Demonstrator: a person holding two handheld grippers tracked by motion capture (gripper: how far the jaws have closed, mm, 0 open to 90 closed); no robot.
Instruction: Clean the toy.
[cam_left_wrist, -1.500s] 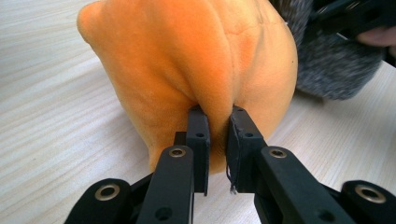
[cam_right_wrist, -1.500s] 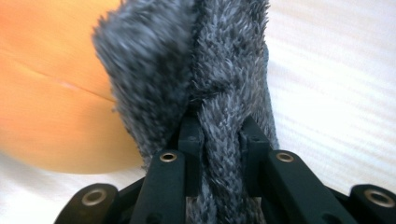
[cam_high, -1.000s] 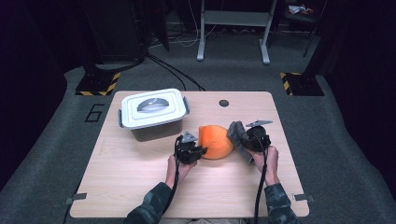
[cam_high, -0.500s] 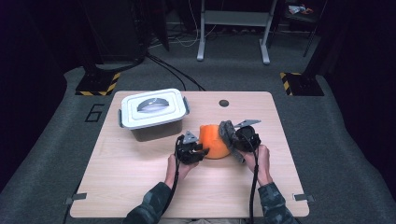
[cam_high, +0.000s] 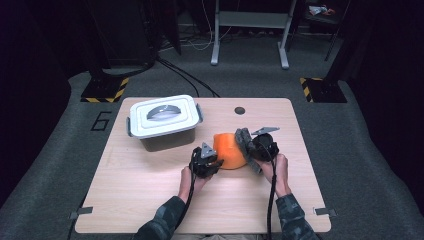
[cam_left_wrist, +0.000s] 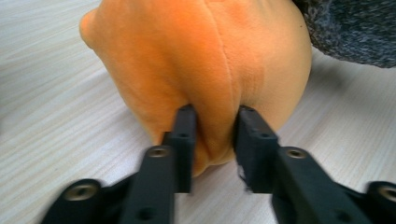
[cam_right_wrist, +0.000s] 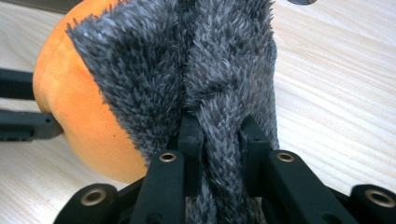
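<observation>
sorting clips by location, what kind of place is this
Probably a lab or studio set up for recording, not a home: a bare wooden table on grey carpet with a painted 6, yellow-and-black striped stand bases, cables across the floor, dark surroundings.

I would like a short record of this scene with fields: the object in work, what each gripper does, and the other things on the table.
object: orange plush toy with a grey furry part, on the wooden table
left gripper: jaws have just been closing, pinching a fold of the orange plush
right gripper: shut on the grey furry part
other things: lidded plastic container at the far left, apart from the toy
</observation>
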